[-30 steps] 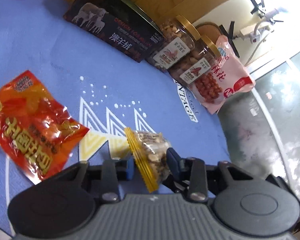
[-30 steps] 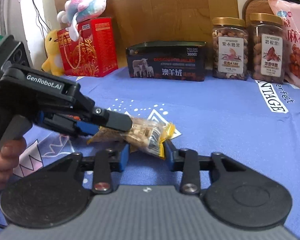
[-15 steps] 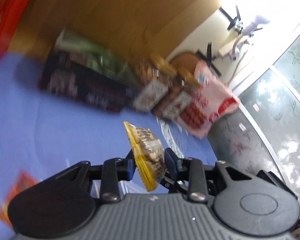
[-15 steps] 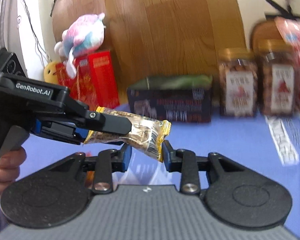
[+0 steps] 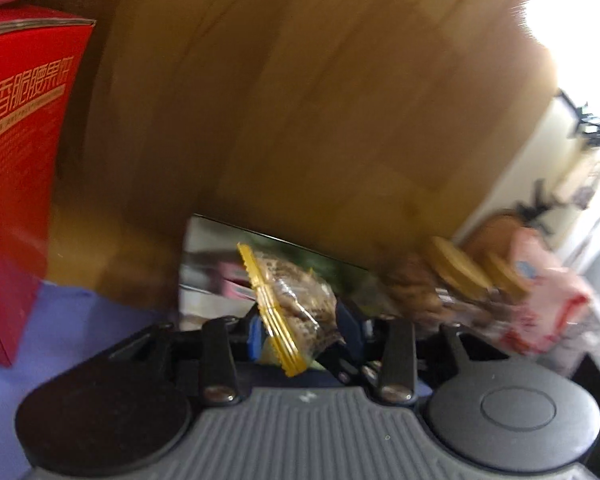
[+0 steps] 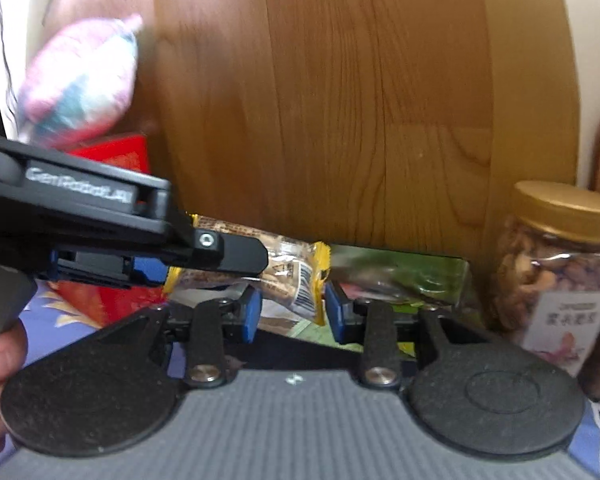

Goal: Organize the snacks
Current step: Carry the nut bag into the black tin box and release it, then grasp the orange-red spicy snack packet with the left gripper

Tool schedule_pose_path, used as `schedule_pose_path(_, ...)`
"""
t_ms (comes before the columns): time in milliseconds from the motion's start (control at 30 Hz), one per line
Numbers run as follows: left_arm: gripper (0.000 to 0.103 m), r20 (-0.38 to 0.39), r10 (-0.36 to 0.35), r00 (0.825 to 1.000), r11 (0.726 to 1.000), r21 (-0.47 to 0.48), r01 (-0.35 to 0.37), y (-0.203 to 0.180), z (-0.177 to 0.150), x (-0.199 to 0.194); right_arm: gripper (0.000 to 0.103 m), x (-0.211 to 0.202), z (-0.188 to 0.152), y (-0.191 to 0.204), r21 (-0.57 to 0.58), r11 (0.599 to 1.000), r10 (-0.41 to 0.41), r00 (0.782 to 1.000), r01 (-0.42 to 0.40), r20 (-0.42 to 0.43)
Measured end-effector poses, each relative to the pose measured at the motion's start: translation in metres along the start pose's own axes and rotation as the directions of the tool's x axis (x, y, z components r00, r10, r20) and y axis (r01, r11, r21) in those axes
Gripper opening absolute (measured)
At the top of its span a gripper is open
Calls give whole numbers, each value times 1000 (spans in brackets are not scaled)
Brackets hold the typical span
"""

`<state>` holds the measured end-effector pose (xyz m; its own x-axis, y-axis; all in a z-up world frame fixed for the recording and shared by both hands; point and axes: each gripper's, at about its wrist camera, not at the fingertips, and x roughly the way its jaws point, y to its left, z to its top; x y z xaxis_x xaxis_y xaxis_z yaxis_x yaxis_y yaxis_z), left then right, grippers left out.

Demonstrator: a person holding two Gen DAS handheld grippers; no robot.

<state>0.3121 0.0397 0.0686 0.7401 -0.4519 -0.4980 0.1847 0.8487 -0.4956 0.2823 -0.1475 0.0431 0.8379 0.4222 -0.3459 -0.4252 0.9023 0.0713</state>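
My left gripper (image 5: 300, 326) is shut on a small clear snack packet (image 5: 296, 304) of nuts with yellow crimped ends and holds it in the air above the dark tin box (image 5: 216, 264). In the right wrist view the same packet (image 6: 296, 276) hangs from the left gripper's black fingers (image 6: 236, 252). My right gripper (image 6: 292, 312) is open, its blue pads either side of the packet's yellow end, just below it, not gripping.
A red snack box (image 5: 16, 168) stands at left, with a plush toy (image 6: 84, 80) on it. A wooden board (image 6: 340, 100) rises behind. Gold-lidded nut jars (image 6: 560, 264) and a pink snack bag (image 5: 548, 296) stand at right on the blue cloth (image 5: 60, 320).
Both grippers have risen and moved toward the back of the table. The packet, lifted off the cloth, now hangs over the dark box.
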Motion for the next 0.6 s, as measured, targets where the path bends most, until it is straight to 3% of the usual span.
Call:
schedule_pose_path(67,52,10,53,999,999,3,-53,5,0,6,43,-4,-5,1,-24,1000,4,1000,-4,4)
schedule_pose_path(200,56,34,83,996,995,46,-85,8,-2,0,50,-27,-10,0,-2,1000,6,999,-6,33)
schedule_pose_path(367,57,32,74,997,995,68,-76,3,-19,-44,50,-74,-26,3,107,986,128,992,-127,-6)
schedule_pose_path(400,57,12,81,997,993,81,-81,3,-27,-54,50,-83,-32,5,123,978,174,984,-169,-34)
schedule_pose_path(467,57,-42,78,996,993,94,-73,6,-52,-75,50,-100,-49,11,166,948,294,949,-273,-116)
schedule_pose_path(600,57,-157,66,985,995,88,-52,18,-111,-106,50,-129,-82,24,257,894,422,880,-366,-217)
